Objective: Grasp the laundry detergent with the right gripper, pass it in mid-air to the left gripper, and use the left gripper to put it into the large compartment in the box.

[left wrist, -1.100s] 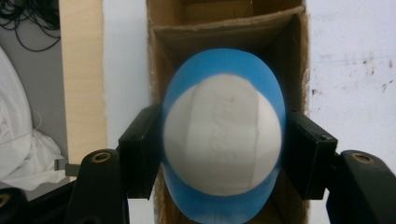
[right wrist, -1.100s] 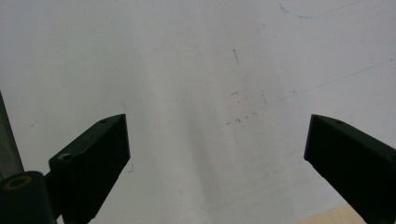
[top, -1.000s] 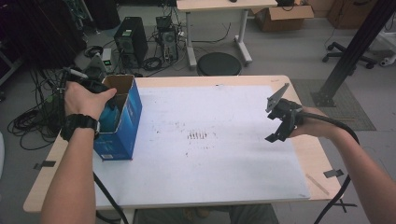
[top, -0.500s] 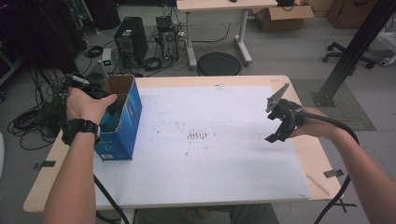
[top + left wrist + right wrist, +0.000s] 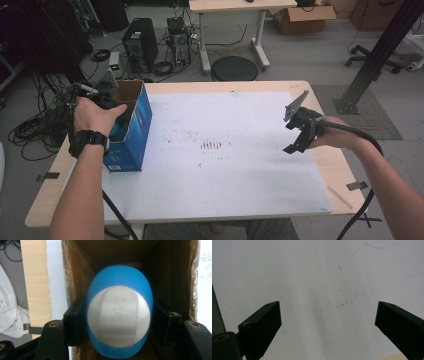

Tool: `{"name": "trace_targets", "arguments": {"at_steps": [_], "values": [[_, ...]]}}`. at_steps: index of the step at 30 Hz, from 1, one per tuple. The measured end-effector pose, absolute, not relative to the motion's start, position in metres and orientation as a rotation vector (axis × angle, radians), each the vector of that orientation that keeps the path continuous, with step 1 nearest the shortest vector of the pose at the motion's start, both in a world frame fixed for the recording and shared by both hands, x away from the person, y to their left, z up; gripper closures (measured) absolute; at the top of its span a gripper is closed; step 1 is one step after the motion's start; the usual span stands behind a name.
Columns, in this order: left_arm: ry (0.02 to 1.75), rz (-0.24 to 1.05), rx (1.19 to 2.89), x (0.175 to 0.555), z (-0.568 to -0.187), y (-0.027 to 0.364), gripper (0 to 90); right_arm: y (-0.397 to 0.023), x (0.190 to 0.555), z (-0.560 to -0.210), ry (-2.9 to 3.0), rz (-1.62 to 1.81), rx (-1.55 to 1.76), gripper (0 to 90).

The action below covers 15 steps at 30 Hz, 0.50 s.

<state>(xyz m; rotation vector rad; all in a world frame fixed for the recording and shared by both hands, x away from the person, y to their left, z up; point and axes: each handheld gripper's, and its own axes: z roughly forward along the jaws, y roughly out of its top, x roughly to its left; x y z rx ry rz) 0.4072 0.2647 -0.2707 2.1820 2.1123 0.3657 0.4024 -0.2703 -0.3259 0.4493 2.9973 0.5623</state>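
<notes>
Fingers [image 5: 75, 322] of left gripper [image 5: 119, 325] pinching blue-and-white ball [image 5: 119, 320] inside open cardboard box [image 5: 172, 270]
Right gripper [image 5: 329, 325] hovers spread over bare desk [image 5: 319, 277], likely kept clear

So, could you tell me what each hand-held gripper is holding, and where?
Left hand-held gripper clamps the blue egg-shaped object by its sides inside the box; right hand-held gripper holds nothing.

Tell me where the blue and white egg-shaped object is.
In the left gripper view, the blue and white egg-shaped object sits clamped by the left hand-held gripper, inside the open cardboard box at the table's left.
</notes>
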Motion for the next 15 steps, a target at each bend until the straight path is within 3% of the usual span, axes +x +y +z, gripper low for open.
{"name": "trace_targets", "arguments": {"at_steps": [15], "values": [[2.111, 0.358, 2.18, 0.4087, -0.2721, 0.264, 37.2, -0.2734, 0.3994, -0.3254, 2.994, 0.566, 0.46, 6.7]]}}
